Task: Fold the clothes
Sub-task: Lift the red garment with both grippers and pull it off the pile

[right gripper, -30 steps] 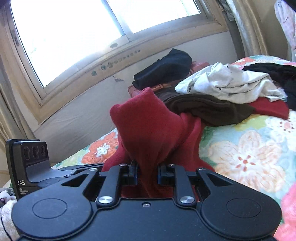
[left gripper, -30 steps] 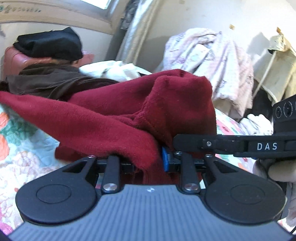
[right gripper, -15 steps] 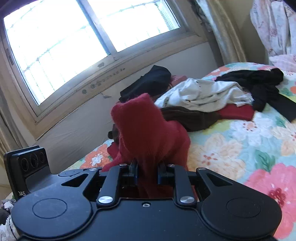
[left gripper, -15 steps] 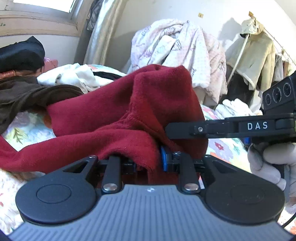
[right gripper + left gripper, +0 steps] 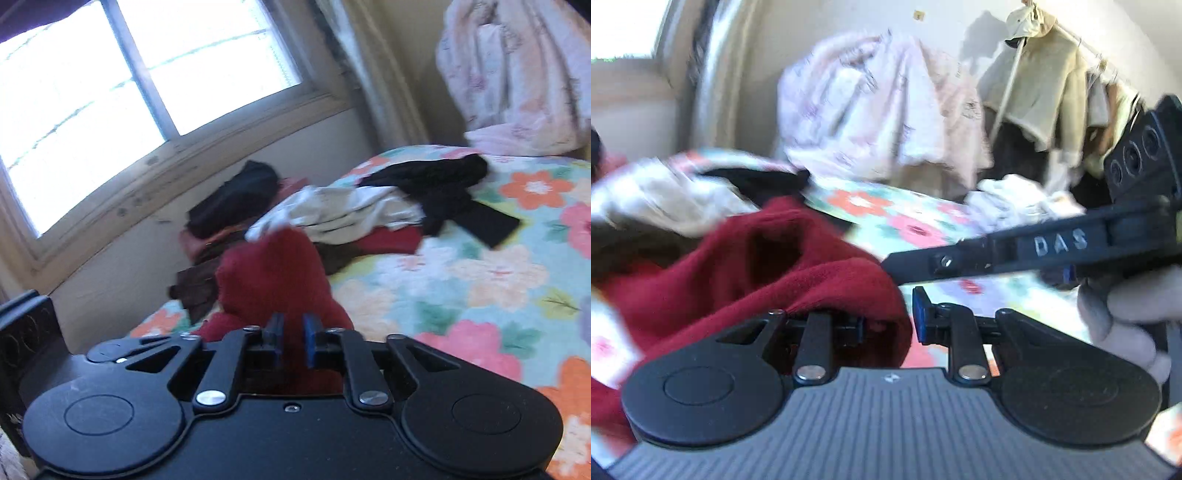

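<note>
Now your right gripper [image 5: 293, 339] pinches tighter on red garment [image 5: 273, 273] than a second ago. Left gripper [image 5: 886, 325] still clamps its edge. Garment now lifted over near-left of floral bed [image 5: 480, 266], clear of far clothes pile [image 5: 343, 210]; ready for spreading.

The left tool [image 5: 886, 325] points slightly downward, its left pad buried in dark red fleece cloth [image 5: 750, 273]. The right tool [image 5: 293, 341], held by a pale-gloved hand [image 5: 1126, 314] at three o'clock, pinches the same cloth narrowly.
</note>
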A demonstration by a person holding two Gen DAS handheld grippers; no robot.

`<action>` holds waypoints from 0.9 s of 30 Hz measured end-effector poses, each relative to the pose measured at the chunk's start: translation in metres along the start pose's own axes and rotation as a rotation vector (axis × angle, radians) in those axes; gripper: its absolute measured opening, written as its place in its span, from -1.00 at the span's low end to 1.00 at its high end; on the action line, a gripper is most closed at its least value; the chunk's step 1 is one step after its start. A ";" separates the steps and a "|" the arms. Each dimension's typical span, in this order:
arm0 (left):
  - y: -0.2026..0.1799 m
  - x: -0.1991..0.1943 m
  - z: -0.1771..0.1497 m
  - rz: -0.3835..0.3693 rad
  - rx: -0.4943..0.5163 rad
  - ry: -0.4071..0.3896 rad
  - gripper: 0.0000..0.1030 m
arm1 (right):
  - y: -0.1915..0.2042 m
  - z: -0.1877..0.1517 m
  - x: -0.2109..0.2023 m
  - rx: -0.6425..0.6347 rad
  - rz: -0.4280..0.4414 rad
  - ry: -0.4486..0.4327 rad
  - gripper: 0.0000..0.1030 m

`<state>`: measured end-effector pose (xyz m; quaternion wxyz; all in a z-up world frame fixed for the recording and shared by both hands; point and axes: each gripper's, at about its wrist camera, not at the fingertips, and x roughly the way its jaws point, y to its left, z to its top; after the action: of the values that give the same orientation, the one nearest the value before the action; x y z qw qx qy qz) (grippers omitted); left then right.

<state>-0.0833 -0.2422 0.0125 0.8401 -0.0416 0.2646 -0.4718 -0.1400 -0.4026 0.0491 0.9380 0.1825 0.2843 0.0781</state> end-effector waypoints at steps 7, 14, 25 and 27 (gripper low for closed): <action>0.004 0.017 -0.011 0.017 0.054 0.054 -0.57 | -0.062 -0.007 0.012 0.166 -0.094 0.036 -0.83; 0.036 -0.016 -0.001 0.045 0.023 0.046 -0.35 | -0.078 -0.005 0.042 0.282 -0.030 0.085 0.15; 0.173 -0.024 0.012 0.304 -0.219 0.095 0.30 | -0.081 -0.011 0.074 0.173 -0.070 0.201 0.25; 0.192 -0.007 0.010 0.297 -0.266 0.144 0.30 | -0.084 -0.017 0.082 0.170 -0.080 0.228 0.25</action>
<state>0.0667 -0.1320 -0.0374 0.8663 -0.0791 0.3872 -0.3055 -0.0782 -0.4543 -0.0374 0.8830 0.2400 0.4017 0.0365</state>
